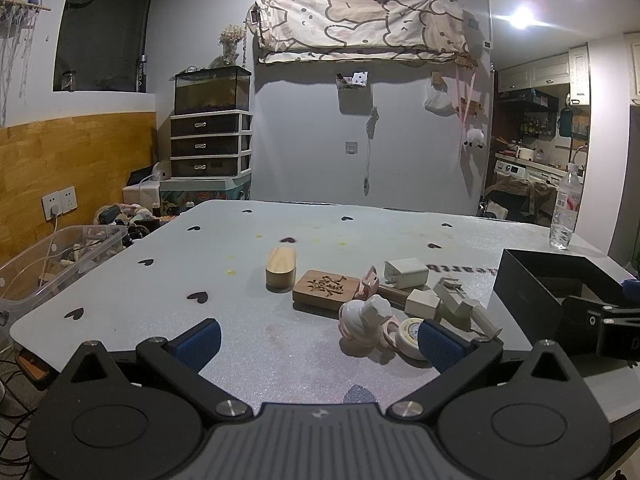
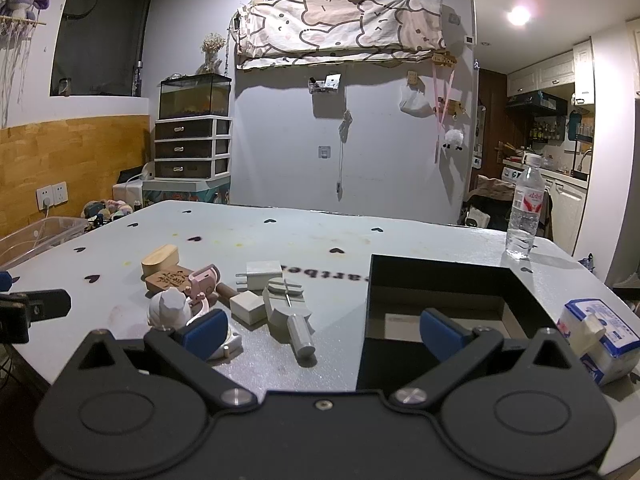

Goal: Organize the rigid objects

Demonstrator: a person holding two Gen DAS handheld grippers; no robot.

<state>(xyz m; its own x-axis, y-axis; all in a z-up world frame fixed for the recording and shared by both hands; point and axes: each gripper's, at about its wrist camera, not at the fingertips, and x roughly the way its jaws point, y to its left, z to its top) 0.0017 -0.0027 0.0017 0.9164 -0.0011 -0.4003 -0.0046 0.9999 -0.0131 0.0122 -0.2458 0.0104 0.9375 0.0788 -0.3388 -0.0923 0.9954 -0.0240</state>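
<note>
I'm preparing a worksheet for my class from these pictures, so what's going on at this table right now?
A person holds a two-finger gripper in each hand over a table scattered with small rigid things. Both the left gripper and the right gripper are open and hold nothing. A wooden oval box, a carved wooden block, a white charger and a grey tool lie loose in a cluster. The black box beside them looks nearly empty, so sorting seems not yet begun.
</note>
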